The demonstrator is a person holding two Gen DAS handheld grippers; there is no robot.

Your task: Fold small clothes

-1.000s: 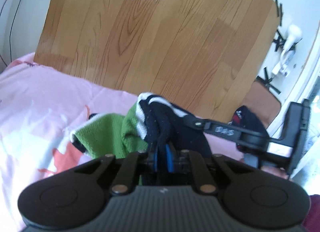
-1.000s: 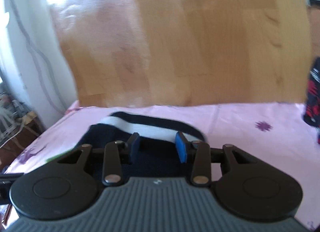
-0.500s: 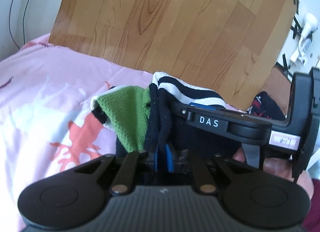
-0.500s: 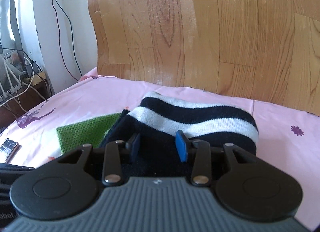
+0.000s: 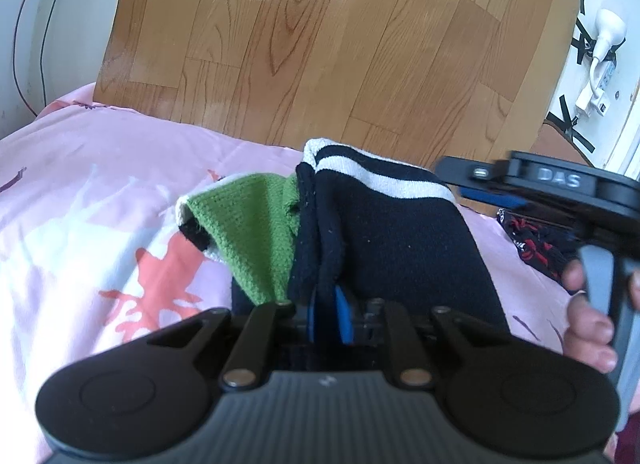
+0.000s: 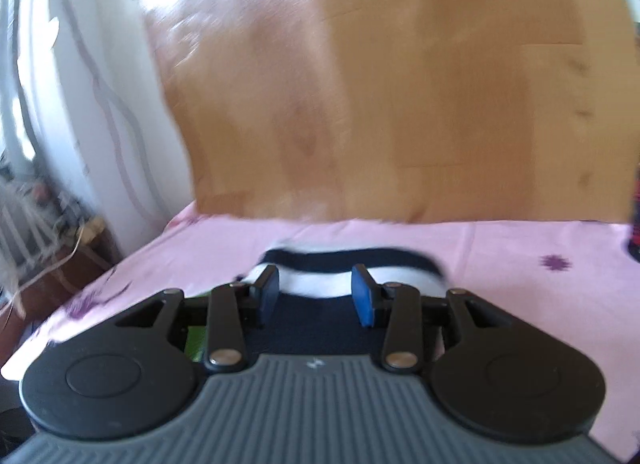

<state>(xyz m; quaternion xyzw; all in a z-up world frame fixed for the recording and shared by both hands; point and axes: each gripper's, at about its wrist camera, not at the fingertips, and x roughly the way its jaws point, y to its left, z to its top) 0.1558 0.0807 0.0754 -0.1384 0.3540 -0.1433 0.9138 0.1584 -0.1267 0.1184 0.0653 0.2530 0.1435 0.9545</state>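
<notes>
A small navy knit garment (image 5: 400, 232) with white stripes at its cuff and a green part (image 5: 248, 224) lies folded on the pink bed sheet (image 5: 80, 192). My left gripper (image 5: 330, 312) is shut on a navy edge of it at the near end, the fabric pinched between the blue pads. My right gripper (image 6: 316, 296) is open above the garment's navy body (image 6: 312, 320), its pads apart and touching nothing. The striped cuff (image 6: 320, 284) lies just past them. In the left wrist view the right gripper (image 5: 472, 184) hovers beside the cuff, held by a hand (image 5: 588, 316).
A wood-grain board (image 5: 320, 44) stands upright behind the bed. A dark garment with red print (image 5: 536, 248) lies on the sheet to the right. Cables and clutter (image 6: 60, 232) sit off the bed's left edge. The right wrist view is blurred.
My left gripper has sunk a little with the garment, which now lies flatter on the sheet. The right gripper has drawn off the garment to the right and its view has swung.
</notes>
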